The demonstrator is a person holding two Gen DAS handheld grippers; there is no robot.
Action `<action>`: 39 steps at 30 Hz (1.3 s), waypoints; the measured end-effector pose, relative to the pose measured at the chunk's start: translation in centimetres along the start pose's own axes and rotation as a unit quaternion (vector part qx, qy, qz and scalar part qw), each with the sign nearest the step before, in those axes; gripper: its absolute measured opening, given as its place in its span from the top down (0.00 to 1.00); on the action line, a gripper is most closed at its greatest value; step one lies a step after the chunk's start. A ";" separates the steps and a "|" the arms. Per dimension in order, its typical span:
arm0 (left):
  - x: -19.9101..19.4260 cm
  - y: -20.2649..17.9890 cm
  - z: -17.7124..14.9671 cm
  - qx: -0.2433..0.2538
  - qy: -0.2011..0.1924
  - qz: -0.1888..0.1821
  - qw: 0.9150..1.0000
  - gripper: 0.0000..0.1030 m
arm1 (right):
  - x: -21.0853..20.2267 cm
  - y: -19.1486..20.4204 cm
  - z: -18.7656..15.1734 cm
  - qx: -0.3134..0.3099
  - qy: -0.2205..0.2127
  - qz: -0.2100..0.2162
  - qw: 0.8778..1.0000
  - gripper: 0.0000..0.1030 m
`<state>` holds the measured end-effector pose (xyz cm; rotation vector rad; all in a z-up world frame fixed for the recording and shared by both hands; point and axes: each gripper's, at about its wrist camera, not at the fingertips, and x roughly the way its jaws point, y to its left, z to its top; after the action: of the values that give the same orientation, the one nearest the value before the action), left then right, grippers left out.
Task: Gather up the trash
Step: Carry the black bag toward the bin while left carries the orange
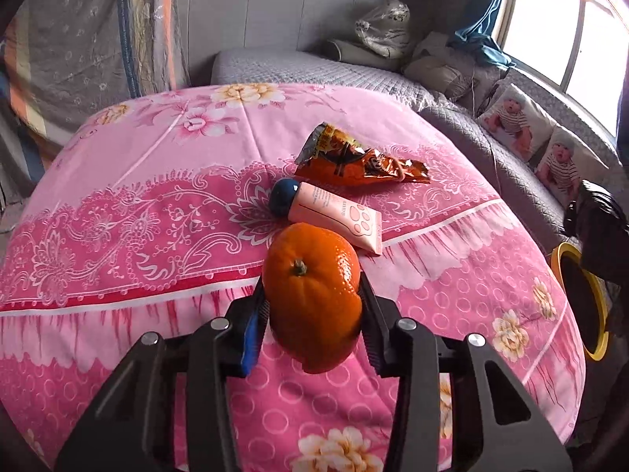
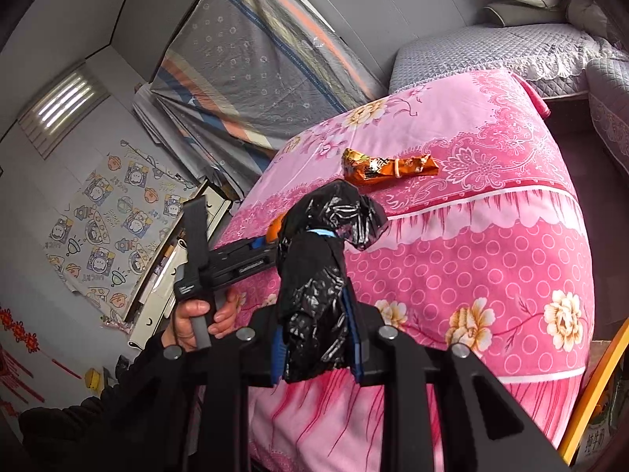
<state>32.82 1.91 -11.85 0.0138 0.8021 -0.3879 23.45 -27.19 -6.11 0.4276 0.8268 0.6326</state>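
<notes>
Status: the left claw (image 1: 314,306) is closed on an orange (image 1: 312,295), pads pressing both sides, over the near part of the table (image 1: 118,236). Whether the orange has left the pink floral cloth cannot be told. The right claw (image 2: 316,338) is clamped on a bunched black plastic bag (image 2: 314,303), held above the table's near edge. In the right wrist view a person's hand (image 2: 196,318) grips the left tool's handle beside the table's left edge.

Remaining items: a crumpled orange snack wrapper (image 1: 354,161) lies past the table's centre, toward the far edge. A pink tube with a blue cap (image 1: 330,212) lies between the wrapper and the orange, just beyond the orange. Neither has been collected. Judged progress: early; one item is gripped, none is visibly bagged, and the bag mouth is not shown open.

Clearance: the left half and the far corners of the table carry nothing, giving free room for approach. A yellow-rimmed bin (image 1: 582,299) stands off the right edge, low beside the table. A grey quilted sofa (image 1: 491,149) borders the far and right edges.
</notes>
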 end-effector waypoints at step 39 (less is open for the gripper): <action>-21.0 -18.5 -3.9 0.084 -0.216 -0.038 0.972 0.61 | -8.8 -1.8 -5.0 0.042 -0.060 -0.011 0.997 0.78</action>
<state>10.53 -7.63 2.59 0.0553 0.3378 -0.5090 15.67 -33.83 -5.47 0.5272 0.7452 0.5486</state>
